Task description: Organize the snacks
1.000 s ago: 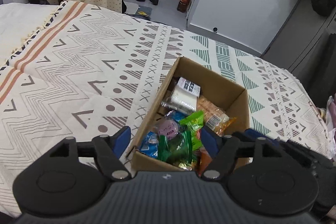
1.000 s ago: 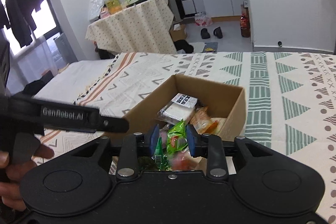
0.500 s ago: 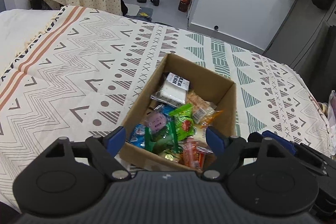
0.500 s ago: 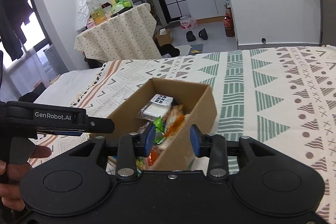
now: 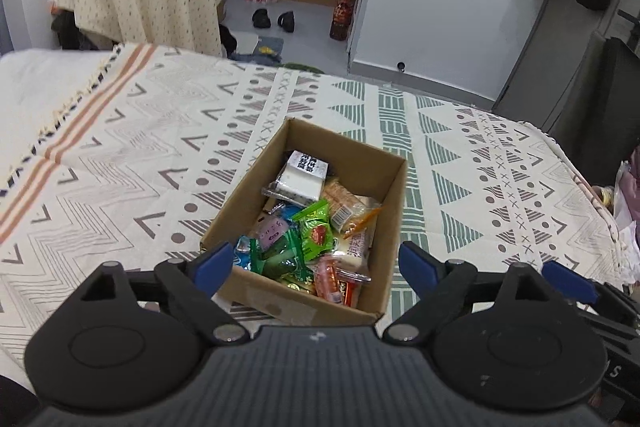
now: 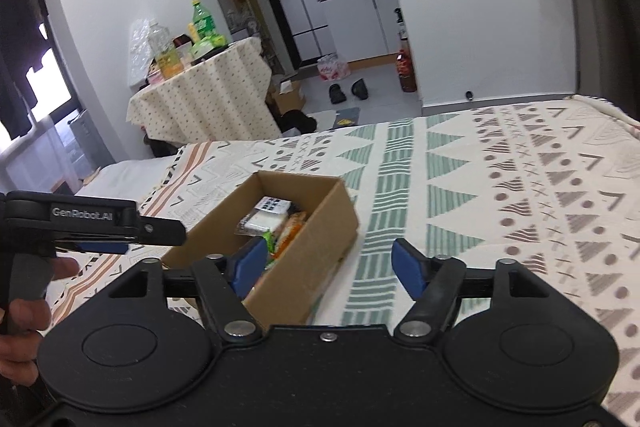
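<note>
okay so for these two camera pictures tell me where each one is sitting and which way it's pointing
Left wrist: rides the open left gripper, above the near end of the cardboard box, looking down into its snack packets and across the patterned blanket; the right gripper's blue tip shows at right.
Right wrist: rides the open right gripper, to the box's right, facing the draped table; the left-hand gripper and a hand show at left.
Shared: box, blanket, table.

Box (image 6: 304,251) near corner hidden behind right gripper (image 6: 326,267); most snacks (image 5: 308,235) overlapped, labels too small to read; hand (image 6: 24,311) cut by left edge.
</note>
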Tool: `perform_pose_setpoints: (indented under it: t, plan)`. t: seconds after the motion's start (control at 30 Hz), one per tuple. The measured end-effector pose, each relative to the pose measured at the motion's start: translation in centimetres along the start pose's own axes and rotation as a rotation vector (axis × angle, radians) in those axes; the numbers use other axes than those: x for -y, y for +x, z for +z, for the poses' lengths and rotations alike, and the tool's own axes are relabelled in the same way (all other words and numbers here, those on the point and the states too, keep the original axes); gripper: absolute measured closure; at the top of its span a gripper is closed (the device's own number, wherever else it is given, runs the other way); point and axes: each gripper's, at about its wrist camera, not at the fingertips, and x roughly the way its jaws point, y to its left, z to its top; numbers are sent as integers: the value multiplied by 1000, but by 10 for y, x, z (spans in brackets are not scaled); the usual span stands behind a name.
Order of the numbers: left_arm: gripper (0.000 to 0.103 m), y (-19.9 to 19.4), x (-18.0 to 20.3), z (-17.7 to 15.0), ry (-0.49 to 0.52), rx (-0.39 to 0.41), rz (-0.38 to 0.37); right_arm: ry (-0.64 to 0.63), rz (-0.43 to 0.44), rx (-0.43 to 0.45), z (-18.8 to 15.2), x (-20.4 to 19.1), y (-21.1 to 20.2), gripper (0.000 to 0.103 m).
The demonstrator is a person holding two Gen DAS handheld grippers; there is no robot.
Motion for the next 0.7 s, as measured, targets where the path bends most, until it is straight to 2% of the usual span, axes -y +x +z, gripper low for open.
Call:
perform_pose_setpoints:
  t: [0.33,0.47,0.7]
  plan:
    - [6,-20,12,-22,4,7,-27,27,-53,54,-13,23,-43,20]
    - [1,-30,21,-22,26,20,-31,37,-56,91,-12,31,-64,12]
    - [0,-49,32,-20,51,59,-53,51,-70,128,-12,39,-91,8]
